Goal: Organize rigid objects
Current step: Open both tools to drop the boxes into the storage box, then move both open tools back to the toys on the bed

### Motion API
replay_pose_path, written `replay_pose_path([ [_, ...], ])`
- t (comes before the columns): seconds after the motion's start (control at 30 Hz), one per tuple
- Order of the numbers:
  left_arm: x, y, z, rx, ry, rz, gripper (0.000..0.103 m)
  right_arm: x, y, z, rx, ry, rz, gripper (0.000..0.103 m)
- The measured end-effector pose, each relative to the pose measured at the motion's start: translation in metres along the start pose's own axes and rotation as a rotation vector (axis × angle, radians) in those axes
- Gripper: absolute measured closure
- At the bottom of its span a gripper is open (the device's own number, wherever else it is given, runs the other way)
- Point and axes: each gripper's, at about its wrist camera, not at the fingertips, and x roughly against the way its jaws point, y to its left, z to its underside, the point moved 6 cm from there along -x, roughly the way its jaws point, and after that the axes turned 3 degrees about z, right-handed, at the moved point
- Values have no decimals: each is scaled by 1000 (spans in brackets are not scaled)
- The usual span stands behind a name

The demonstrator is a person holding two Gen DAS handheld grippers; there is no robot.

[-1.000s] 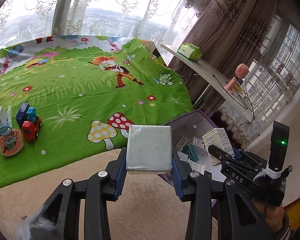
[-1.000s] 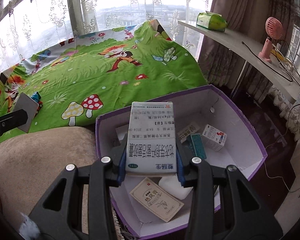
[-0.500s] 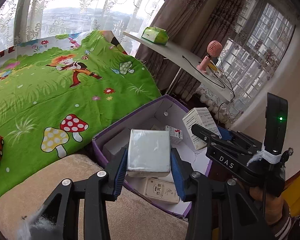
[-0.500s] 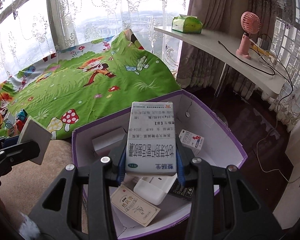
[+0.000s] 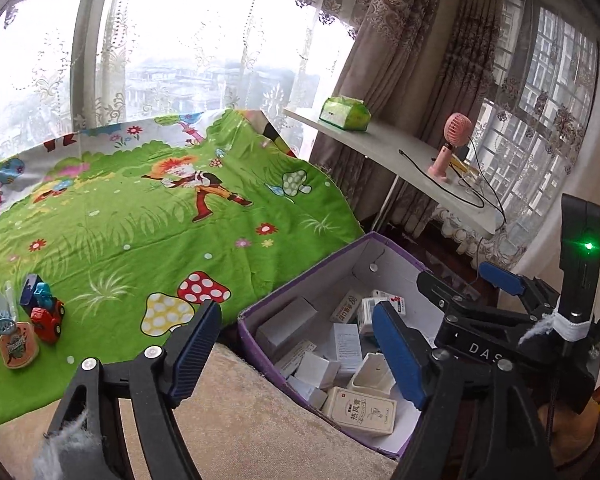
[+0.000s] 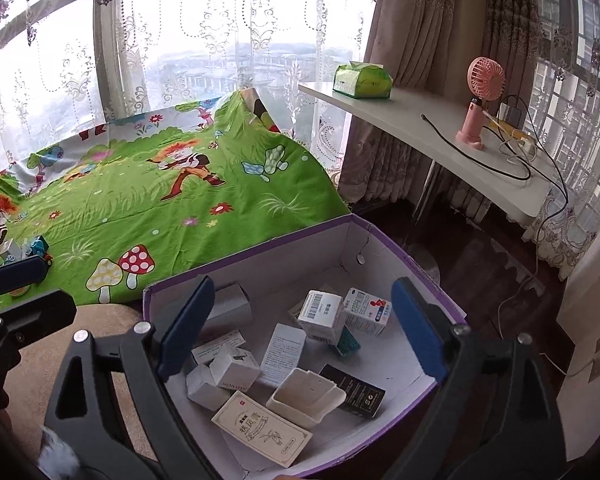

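Observation:
A purple cardboard box (image 5: 308,274) (image 6: 252,250) with a white inside holds several small cartons, among them a silver-grey box (image 5: 286,324) (image 6: 230,304) and a barcode carton (image 6: 322,316). My left gripper (image 5: 296,350) hovers over the box's near left edge. Its jaws are opening and nothing is between them. My right gripper (image 6: 302,328) hangs above the middle of the box, its jaws also opening and empty. Each gripper shows in the other's view: the right (image 5: 468,284), the left (image 6: 20,292). Small toys (image 5: 42,312) (image 6: 28,250) lie on the green sheet.
A green cartoon sheet (image 5: 140,220) covers the surface left of the box. A beige cushion (image 5: 240,420) lies under my left gripper. A white shelf (image 6: 440,144) on the right carries a green tissue pack (image 6: 362,80), a pink fan (image 6: 478,100) and cables.
Both grippers opened and let go of their cartons, the grey box from the left and the white printed box from the right. Both cartons are out of the jaws. Both hands rose slightly.

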Motion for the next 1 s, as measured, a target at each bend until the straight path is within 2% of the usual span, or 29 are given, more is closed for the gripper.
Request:
replay_pose_path([
  [0.13, 9, 7, -3, -54, -36, -36, 24, 8, 6, -5, 16, -33, 14, 4],
  [0.23, 14, 11, -3, -90, -24, -57, 24, 9, 11, -6, 8, -30, 2, 3],
  [0.33, 16, 17, -1, -104, -15, -112, 24, 9, 19, -5, 22, -26, -15, 3],
  [0.43, 18, 22, 1, -89, -8, -82, 24, 6, 25, -2, 26, 8, -43, 3],
  [0.6, 19, 35, 3, -36, 2, -77, 24, 4, 35, 3, 53, 47, -67, 3],
  [0.67, 20, 39, 5, -24, 5, -89, 24, 6, 39, 4, 46, 47, -103, 3],
  [0.8, 23, 49, 7, 12, 2, -103, 24, 5, 48, 7, 69, 56, -110, 3],
  [1.0, 27, 73, 11, 89, 9, -134, 24, 3, 65, 13, 65, 84, -199, 3],
])
